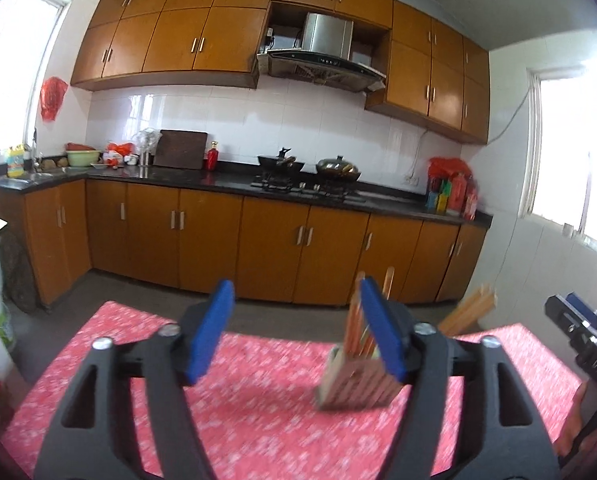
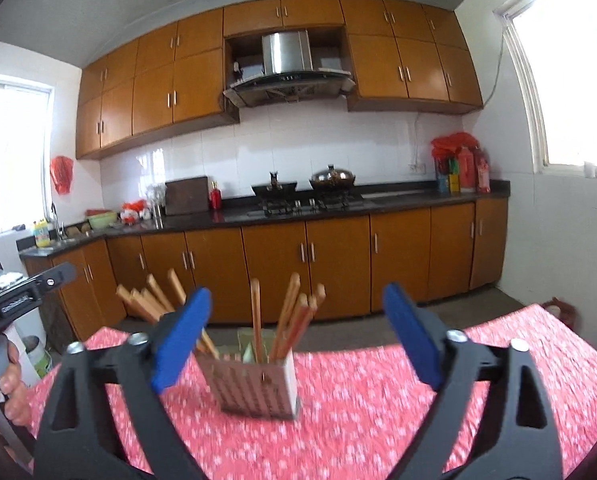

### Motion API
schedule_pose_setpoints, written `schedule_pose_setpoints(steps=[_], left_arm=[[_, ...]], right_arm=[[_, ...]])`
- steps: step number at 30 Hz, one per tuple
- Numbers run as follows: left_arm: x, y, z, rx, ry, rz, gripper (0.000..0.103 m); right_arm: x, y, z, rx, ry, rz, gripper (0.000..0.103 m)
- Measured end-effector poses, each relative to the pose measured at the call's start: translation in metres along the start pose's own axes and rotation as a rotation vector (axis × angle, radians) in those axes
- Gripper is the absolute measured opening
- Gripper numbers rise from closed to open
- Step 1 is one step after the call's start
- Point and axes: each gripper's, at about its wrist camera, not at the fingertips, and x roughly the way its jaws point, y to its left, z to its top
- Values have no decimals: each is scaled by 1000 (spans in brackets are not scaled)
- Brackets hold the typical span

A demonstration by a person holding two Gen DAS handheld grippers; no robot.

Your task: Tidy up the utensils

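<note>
Both grippers, left (image 1: 294, 330) and right (image 2: 298, 342), hold released jaws near the chopstick holder (image 2: 254, 384).

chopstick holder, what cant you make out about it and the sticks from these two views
- Left wrist view: the chopstick holder is blurred, partly behind a blue pad.
- Right wrist view: the chopsticks are smeared, so no exact count.
- Right wrist view: a pad covers the left sticks' lower ends.

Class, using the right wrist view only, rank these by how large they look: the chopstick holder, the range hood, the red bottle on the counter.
1. Range hood
2. Chopstick holder, a close second, though it looks big only because it sits near the camera
3. Red bottle, clearly smallest
</note>
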Motion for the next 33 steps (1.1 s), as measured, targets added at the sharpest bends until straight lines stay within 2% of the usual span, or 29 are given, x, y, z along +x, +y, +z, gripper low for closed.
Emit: schedule_pose_setpoints(steps=[1, 2, 3, 5, 11, 20, 25, 33], left_arm=[[-6, 1, -5, 13, 2, 6, 82], [-16, 2, -15, 35, 6, 16, 92], [-24, 2, -22, 52, 6, 28, 97], [-40, 0, -37, 89, 13, 52, 99], [-74, -9, -82, 116, 34, 89, 99], [-92, -17, -131, 155, 47, 133, 99], [-93, -17, -151, 175, 79, 145, 99], [-94, -12, -164, 147, 113, 125, 99]], right_arm=[[-5, 0, -6, 2, 11, -12, 98], [-12, 1, -13, 0, 20, -27, 101], [-17, 2, -18, -1, 23, -34, 101], [-29, 6, -32, -1, 36, -51, 101], [-54, 22, -70, -33, 93, -71, 101], [-71, 40, -112, -114, 143, -76, 101], [-75, 40, -128, -105, 167, -71, 101], [-77, 33, -145, -79, 210, -83, 101]])
